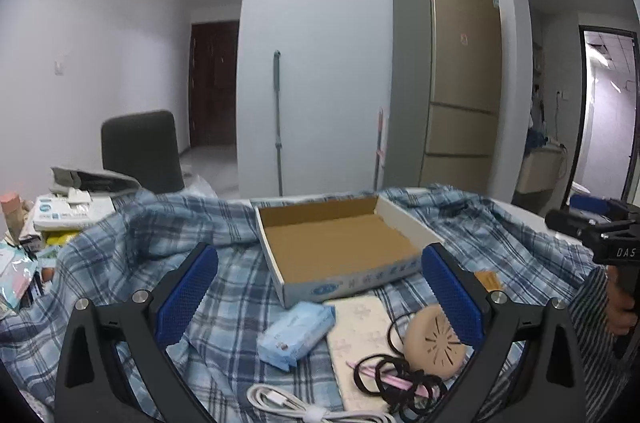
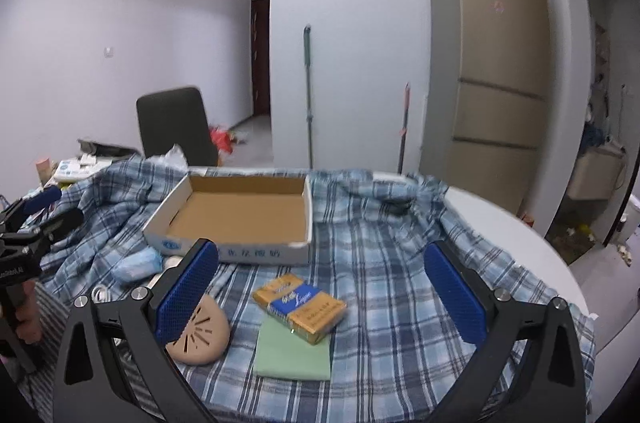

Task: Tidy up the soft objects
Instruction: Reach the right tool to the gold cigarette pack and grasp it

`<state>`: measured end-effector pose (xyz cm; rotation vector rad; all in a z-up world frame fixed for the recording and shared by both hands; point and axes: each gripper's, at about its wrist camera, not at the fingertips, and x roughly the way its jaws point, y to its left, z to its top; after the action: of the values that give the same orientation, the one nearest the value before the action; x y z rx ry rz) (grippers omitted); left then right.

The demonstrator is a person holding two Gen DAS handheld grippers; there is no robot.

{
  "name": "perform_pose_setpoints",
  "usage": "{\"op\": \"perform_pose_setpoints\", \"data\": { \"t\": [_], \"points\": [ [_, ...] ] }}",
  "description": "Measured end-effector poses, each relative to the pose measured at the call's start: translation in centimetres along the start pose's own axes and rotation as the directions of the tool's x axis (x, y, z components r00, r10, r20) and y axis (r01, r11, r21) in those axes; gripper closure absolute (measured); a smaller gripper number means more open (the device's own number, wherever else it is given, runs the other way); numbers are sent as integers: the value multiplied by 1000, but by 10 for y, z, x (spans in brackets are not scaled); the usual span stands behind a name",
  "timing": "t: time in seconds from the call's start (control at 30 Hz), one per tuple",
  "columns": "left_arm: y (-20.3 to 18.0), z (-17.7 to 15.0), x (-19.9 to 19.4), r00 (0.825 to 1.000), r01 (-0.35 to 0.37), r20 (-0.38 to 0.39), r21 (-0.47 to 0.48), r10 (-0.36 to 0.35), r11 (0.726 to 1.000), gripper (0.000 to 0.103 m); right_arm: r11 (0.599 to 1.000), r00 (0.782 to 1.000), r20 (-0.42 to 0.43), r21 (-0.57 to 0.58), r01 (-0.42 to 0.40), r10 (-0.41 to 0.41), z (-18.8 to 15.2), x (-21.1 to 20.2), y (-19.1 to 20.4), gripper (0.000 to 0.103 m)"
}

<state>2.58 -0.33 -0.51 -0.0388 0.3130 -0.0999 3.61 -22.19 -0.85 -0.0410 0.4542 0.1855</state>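
Cardboard box empty; both tongs, left and right, spread wide, holding nothing; best pinch blue tissue pack mid-body, lift gently.

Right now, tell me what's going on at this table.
A person holds a gripper in each hand over a table covered with a plaid cloth. Both the left gripper and the right gripper are open and hold nothing. The cardboard box is empty. The tissue pack, green cloth, hair ties and yellow-blue pack lie loose on the cloth.
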Motion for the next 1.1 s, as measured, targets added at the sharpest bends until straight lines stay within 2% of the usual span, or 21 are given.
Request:
{"op": "perform_pose_setpoints", "data": {
  "t": [0.1, 0.13, 0.2, 0.3, 0.4, 0.47, 0.5, 0.53, 0.57, 0.6, 0.7, 0.77, 0.83, 0.9, 0.97, 1.1],
  "points": [
    [-1, 0, -3, 999, -23, 26, 11, 23, 1000, 0, 998, 995, -86, 35, -53, 56, 2, 15, -5, 3],
    [-2, -1, -2, 999, -31, 28, 17, 30, 999, 0, 996, 990, -124, 52, -67, 73, 2, 22, -7, 11],
    [-4, -2, 1, 999, -42, 25, 28, 41, 999, 0, 992, 975, -196, 86, -89, 105, 3, 38, -9, 21],
    [-1, -3, 3, 997, -67, 27, 16, 67, 998, 0, 987, 957, -252, 102, -120, 143, 0, 57, -11, 25],
    [6, -3, 4, 998, -65, 22, -13, 65, 998, 0, 991, 943, -304, 62, -120, 133, -3, 81, -10, 36],
    [8, -3, 6, 998, -63, 14, -20, 63, 998, 0, 986, 917, -362, 66, -156, 169, -8, 100, -11, 54],
    [8, -3, 6, 998, -62, 11, -19, 62, 998, 0, 975, 893, -393, 98, -199, 221, -11, 109, -14, 66],
    [7, -4, 7, 998, -63, 9, -16, 63, 998, 0, 956, 856, -425, 152, -252, 293, -15, 118, -17, 68],
    [6, -4, 8, 998, -64, 8, -11, 64, 998, 0, 935, 822, -446, 209, -288, 353, -20, 127, -20, 68],
    [4, -5, 8, 998, -64, 7, -3, 64, 998, 0, 927, 809, -457, 240, -288, 370, -23, 134, -24, 68],
    [-1, -6, 7, 998, -58, 11, 19, 57, 998, 0, 951, 831, -468, 212, -225, 301, -27, 145, -31, 66],
    [-4, -7, 7, 999, -53, 13, 34, 53, 998, 0, 952, 831, -473, 219, -212, 294, -28, 148, -37, 61],
    [-7, -7, 7, 999, -51, 13, 47, 50, 998, 0, 945, 827, -469, 247, -214, 310, -28, 149, -44, 49],
    [-8, -8, 7, 999, -45, 12, 51, 45, 998, 0, 944, 828, -467, 253, -211, 310, -28, 148, -48, 47],
    [-8, -7, 7, 999, -46, 10, 49, 45, 998, 0, 939, 813, -479, 260, -227, 330, -28, 148, -48, 47],
    [-6, -8, 7, 999, -47, 6, 35, 47, 998, 0, 909, 767, -495, 296, -293, 408, -31, 143, -42, 47]
  ]
}}
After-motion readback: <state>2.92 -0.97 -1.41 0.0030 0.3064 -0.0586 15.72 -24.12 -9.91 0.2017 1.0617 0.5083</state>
